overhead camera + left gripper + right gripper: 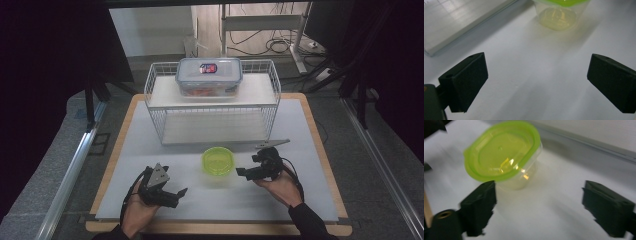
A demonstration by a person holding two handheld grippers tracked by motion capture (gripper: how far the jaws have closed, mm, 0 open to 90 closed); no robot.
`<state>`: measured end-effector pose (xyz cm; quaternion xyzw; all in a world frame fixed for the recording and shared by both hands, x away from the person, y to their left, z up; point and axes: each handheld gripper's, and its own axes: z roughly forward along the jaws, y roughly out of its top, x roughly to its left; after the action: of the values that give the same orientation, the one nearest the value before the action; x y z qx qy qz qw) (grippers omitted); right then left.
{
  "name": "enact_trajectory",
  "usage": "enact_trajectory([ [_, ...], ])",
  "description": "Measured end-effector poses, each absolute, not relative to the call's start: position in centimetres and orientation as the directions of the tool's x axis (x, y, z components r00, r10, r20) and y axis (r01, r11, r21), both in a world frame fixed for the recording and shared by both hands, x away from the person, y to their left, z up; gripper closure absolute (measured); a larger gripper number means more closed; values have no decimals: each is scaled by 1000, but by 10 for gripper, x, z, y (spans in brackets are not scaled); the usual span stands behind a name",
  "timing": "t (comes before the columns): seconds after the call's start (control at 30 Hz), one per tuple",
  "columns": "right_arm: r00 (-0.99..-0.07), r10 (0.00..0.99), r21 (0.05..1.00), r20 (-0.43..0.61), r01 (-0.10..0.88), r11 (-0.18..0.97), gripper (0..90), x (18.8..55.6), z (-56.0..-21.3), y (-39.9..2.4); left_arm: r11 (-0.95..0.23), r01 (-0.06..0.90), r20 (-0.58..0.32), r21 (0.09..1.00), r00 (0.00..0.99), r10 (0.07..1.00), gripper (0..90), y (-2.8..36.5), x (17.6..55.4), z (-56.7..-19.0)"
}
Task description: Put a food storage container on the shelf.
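Your left claw [176, 194] and right claw [243, 172] gape empty, flanking the green-lidded tub [218, 160] on the table [150, 155], ready for pickup.

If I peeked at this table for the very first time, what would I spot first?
The bright green-lidded tub pops out first, sitting on the white table between the left gripper and the right gripper, both open and holding nothing. Behind it stands a white wire rack with a clear lidded box on its top shelf.
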<state>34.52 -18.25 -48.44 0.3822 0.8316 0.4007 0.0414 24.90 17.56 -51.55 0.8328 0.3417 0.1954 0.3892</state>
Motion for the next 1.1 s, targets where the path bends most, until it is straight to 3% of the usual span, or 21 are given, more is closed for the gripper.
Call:
enact_trajectory([
  [0.2, -673, 650, 710, 352, 645, 283, 323, 355, -479, -185, -440, 425, 44, 791, 677, 734, 34, 182, 243, -516],
  [0.53, -624, 648, 691, 436, 693, 203, 472, 365, -483, -182, -438, 431, 40, 789, 676, 736, 40, 184, 238, -517],
  [0.83, -579, 619, 626, 531, 760, 174, 535, 371, -496, -167, -452, 431, 48, 781, 680, 732, 43, 184, 238, -518],
  [1.1, -469, 572, 516, 674, 852, 90, 686, 374, -508, -166, -465, 428, 57, 775, 685, 726, 46, 182, 238, -518],
])
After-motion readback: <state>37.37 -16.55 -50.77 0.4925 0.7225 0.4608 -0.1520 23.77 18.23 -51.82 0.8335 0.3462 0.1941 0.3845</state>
